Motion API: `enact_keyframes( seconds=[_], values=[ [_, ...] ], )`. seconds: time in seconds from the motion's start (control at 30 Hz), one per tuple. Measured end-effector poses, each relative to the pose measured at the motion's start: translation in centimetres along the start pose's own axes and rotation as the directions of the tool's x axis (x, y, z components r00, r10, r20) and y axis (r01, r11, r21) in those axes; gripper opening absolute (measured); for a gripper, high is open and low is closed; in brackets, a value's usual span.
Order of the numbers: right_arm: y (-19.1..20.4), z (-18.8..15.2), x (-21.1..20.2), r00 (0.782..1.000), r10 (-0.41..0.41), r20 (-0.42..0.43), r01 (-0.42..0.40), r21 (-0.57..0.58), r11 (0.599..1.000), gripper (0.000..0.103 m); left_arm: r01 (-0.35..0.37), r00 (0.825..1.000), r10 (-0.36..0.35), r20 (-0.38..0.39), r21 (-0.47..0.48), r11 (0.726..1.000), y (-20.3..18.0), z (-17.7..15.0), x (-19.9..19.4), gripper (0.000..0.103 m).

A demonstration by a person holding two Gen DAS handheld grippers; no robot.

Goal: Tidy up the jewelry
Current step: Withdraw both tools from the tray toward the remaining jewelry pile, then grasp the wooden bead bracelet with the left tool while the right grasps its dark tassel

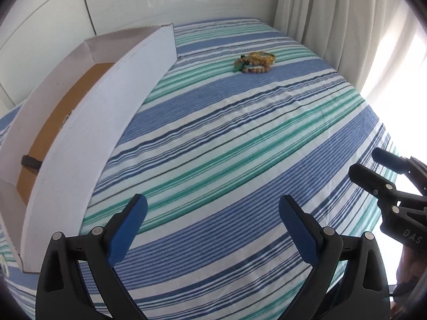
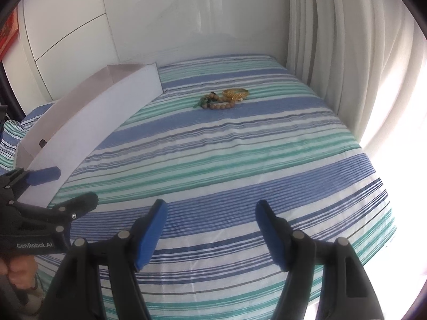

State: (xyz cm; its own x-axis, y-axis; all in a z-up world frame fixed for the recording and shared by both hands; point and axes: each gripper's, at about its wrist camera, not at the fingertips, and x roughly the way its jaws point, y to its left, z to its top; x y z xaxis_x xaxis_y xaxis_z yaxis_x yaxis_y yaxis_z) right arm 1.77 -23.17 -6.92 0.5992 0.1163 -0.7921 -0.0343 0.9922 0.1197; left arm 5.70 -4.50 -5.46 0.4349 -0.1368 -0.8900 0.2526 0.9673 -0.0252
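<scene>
Nearest the left wrist camera, the left gripper [image 1: 213, 229], black-framed with blue rubber pads, hangs over the bed with its jaws spread wide and nothing between them. From the right wrist view, the right gripper [image 2: 210, 229], of the same build, likewise stands wide apart and holds nothing. Each tool appears at the edge of the other's view: the right one at the right margin of the left wrist view, its jaws parted, and the left one at the left margin of the right wrist view, where part of the person's hand [image 2: 18, 269] grips its handle. Both are positioned above a bedspread striped in blue, teal and white [image 1: 226, 133], which covers the whole working surface. A shallow white cardboard box with a brown floor [image 1: 88, 122] lies open on the left side of the bedspread, close to the white panelled wall [image 1: 48, 26]. Its interior is only partly visible; one small dark object [image 1: 30, 162] lies on the brown floor near the closer end, and its nature cannot be determined. The jewelry sits outside the box, well apart from both grippers, toward the far end of the bed: a bracelet of round wooden beads [image 1: 257, 68] with a green piece [image 1: 237, 67] at its left, touching a gold-coloured ornament [image 1: 263, 56] just behind it. White pleated curtains [image 2: 333, 53] hang along the right side.
</scene>
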Motion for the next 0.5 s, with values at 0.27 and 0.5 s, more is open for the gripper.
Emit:
enact_keyframes(
  seconds=[0.27, 0.5],
  values=[
    [-2.1, 4.0, 3.9, 0.999, 0.037, -0.032, -0.037, -0.001, 0.999, 0.070, 0.057, 0.998, -0.057, 0.013, -0.016, 0.998, 1.2, 6.0, 2.8, 0.099],
    [-6.1, 14.7, 10.8, 0.993, 0.113, 0.018, -0.113, -0.004, 0.994, 0.070, 0.067, 0.997, -0.062, 0.053, -0.091, 0.994, 2.0, 8.5, 3.8, 0.099]
  ],
)
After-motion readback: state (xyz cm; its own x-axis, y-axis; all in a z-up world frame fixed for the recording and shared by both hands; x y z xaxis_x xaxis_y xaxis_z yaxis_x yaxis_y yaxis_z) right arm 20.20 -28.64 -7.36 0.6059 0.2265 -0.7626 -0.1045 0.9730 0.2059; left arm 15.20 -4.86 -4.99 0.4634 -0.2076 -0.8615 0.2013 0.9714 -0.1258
